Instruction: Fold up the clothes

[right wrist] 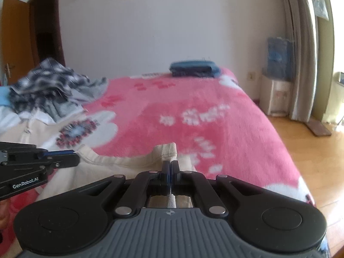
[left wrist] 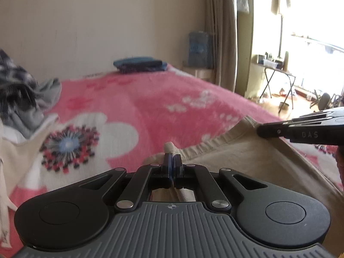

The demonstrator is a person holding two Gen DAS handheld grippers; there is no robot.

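Observation:
A beige garment lies on the pink flowered blanket near the bed's front. My left gripper is shut on its hemmed edge, cloth pinched between the fingers. My right gripper is shut on another part of the same beige garment at its upper corner. Each gripper shows in the other's view: the right one at the far right, the left one at the left, both gripping the same edge.
A heap of unfolded clothes, plaid and grey, sits at the left with a white garment under it. A folded dark blue stack lies at the bed's far end. Wooden floor and a curtain are right.

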